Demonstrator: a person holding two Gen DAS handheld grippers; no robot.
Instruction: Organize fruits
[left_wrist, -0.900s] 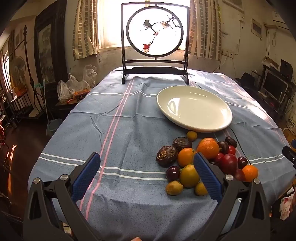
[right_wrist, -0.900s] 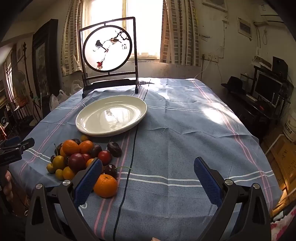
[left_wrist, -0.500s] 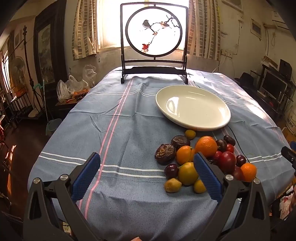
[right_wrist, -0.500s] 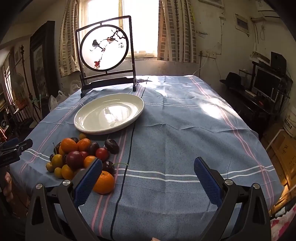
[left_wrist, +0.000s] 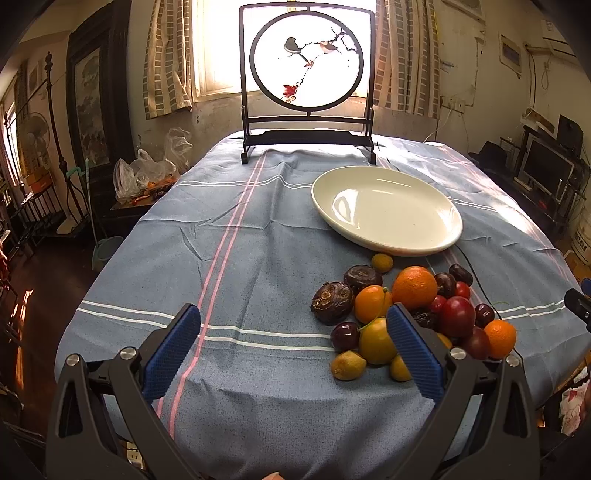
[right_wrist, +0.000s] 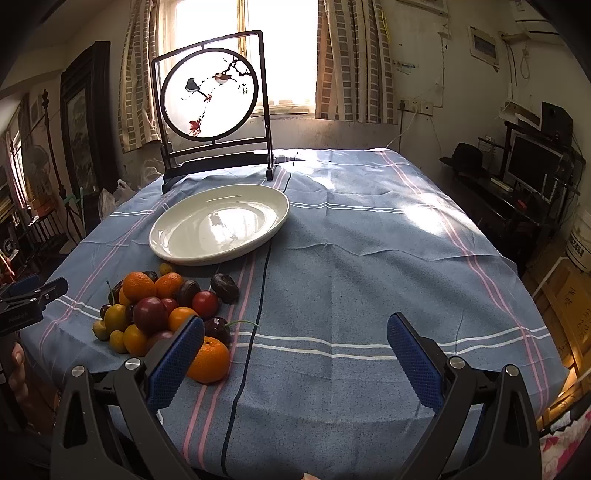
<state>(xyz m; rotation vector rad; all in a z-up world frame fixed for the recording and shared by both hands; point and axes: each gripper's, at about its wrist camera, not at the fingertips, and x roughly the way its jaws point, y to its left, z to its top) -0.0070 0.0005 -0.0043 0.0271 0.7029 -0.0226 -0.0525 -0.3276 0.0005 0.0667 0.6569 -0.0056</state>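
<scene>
A pile of fruit (left_wrist: 410, 314) lies on the blue striped tablecloth: oranges, yellow citrus, red plums, dark wrinkled fruits. An empty white oval plate (left_wrist: 388, 208) sits just behind it. My left gripper (left_wrist: 293, 332) is open and empty, its right finger overlapping the pile's left side in view. In the right wrist view the pile (right_wrist: 162, 306) is at the left and the plate (right_wrist: 219, 223) behind it. My right gripper (right_wrist: 295, 343) is open and empty; its left finger sits in front of an orange (right_wrist: 208, 360).
A dark-framed round bird screen (left_wrist: 308, 70) stands at the table's far end. A thin black cable (right_wrist: 255, 314) runs across the cloth. The table edge (left_wrist: 258, 443) is close below both grippers. A monitor and shelves (right_wrist: 532, 166) stand at the right.
Both wrist views have shifted slightly; the fruit pile and plate sit a little differently in frame. Both grippers stay open and empty. No fruit has moved.
</scene>
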